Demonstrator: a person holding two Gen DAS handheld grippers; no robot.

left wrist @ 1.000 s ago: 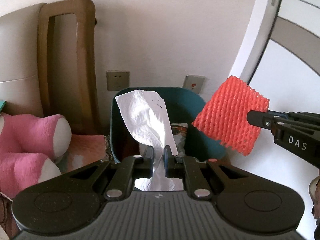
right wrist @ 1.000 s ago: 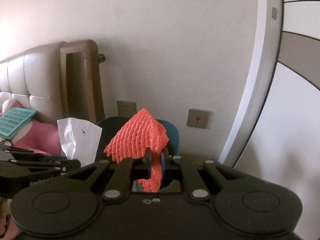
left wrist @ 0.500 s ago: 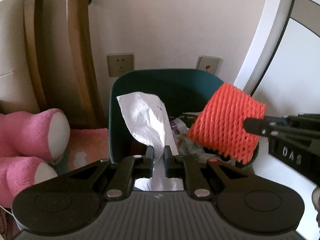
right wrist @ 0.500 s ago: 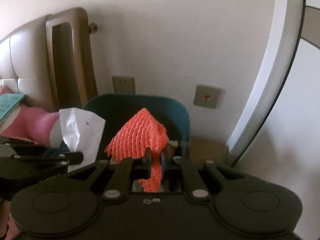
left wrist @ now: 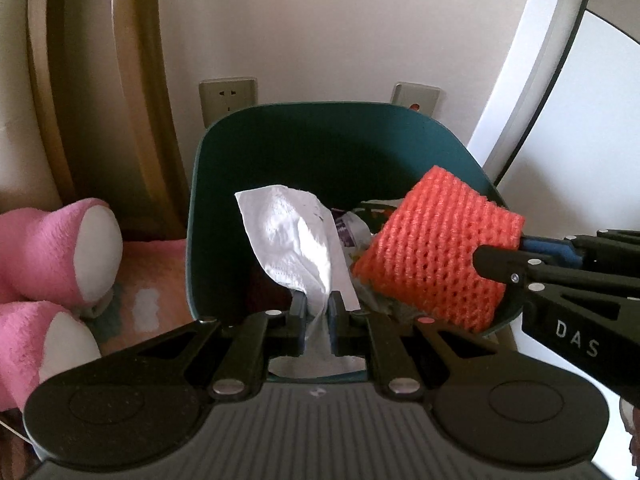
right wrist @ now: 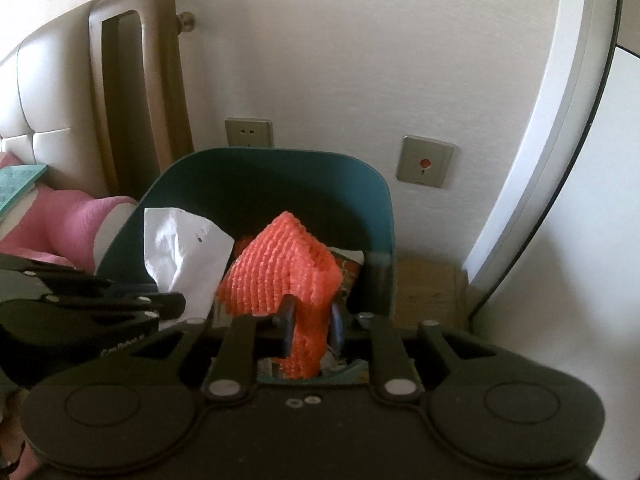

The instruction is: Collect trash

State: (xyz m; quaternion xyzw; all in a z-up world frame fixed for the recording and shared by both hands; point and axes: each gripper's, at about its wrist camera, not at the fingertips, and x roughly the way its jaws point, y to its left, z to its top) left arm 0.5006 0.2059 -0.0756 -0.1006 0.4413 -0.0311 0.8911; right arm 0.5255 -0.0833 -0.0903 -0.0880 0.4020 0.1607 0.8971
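The left gripper [left wrist: 316, 312] has its jaws pinched nearly together on a crumpled white paper tissue [left wrist: 296, 248], which stands up from the grip and leans left and away over the open mouth of a dark teal plastic trash bin [left wrist: 320, 136]. The right gripper [right wrist: 310, 320] has its jaws closed on an orange-red foam fruit net sleeve [right wrist: 280, 272], squeezing its lower part while the rest bulges up above the bin's opening; in the left wrist view the same sleeve [left wrist: 436, 256] hangs over the right side of the bin, held from the right by the black fingers [left wrist: 504, 264] of that gripper. Tissue and sleeve sit side by side, the tissue on the left, close but whether they touch cannot be told. Down inside the bin lies mixed rubbish [left wrist: 352, 232], wrappers and paper too jumbled to name. The bin stands against a pale wall [left wrist: 320, 20] with a beige power socket [left wrist: 228, 94] and a beige switch plate with a red dot [right wrist: 426, 162] just behind its far rim. To the left lie a pink plush toy with white pads [left wrist: 60, 252] and a tall brown wooden frame [left wrist: 104, 80]; a padded cream headboard [right wrist: 44, 104] shows at far left in the right wrist view.
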